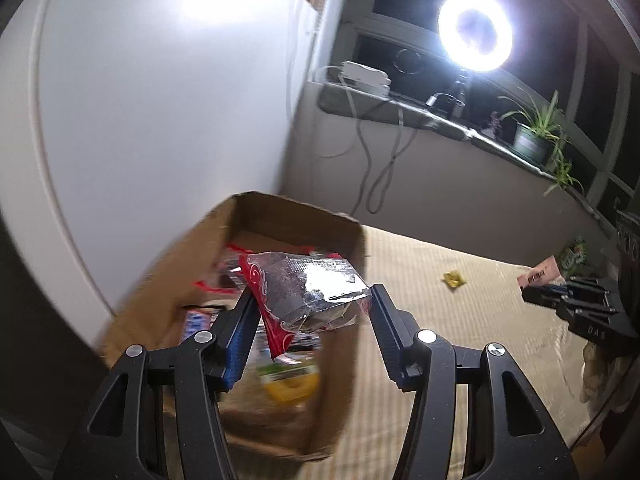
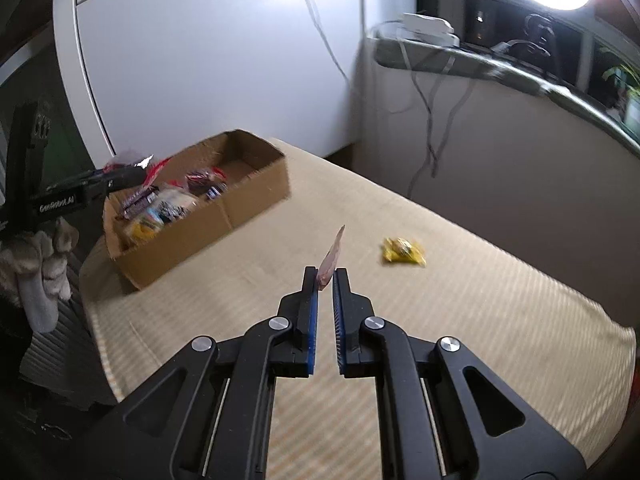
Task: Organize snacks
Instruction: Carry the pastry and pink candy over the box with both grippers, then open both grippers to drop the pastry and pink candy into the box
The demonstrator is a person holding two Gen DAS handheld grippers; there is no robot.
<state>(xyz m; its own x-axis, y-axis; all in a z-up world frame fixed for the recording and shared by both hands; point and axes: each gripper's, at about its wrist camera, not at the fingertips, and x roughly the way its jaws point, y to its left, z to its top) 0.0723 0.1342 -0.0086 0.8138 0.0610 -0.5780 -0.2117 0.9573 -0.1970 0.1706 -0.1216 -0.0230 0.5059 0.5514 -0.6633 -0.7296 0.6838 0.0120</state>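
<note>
My left gripper (image 1: 310,294) holds a red and silver snack packet (image 1: 308,292) between its wide-set jaws, above the open cardboard box (image 1: 288,216). The box (image 2: 256,196) holds several snack packets (image 2: 168,204). My right gripper (image 2: 325,274) is shut on a thin pink packet (image 2: 330,260), held edge-on above the beige striped table (image 2: 440,320). A yellow snack packet (image 2: 402,252) lies on the table to the right of the pink one; it also shows in the left wrist view (image 1: 454,279). The right gripper (image 1: 560,292) with the pink packet (image 1: 538,274) appears at the right of the left view.
A white wall panel (image 2: 200,60) stands behind the box. A window ledge (image 1: 440,120) carries a ring light (image 1: 474,32), cables and a potted plant (image 1: 534,136). The table's left edge (image 2: 92,320) drops off beside the box.
</note>
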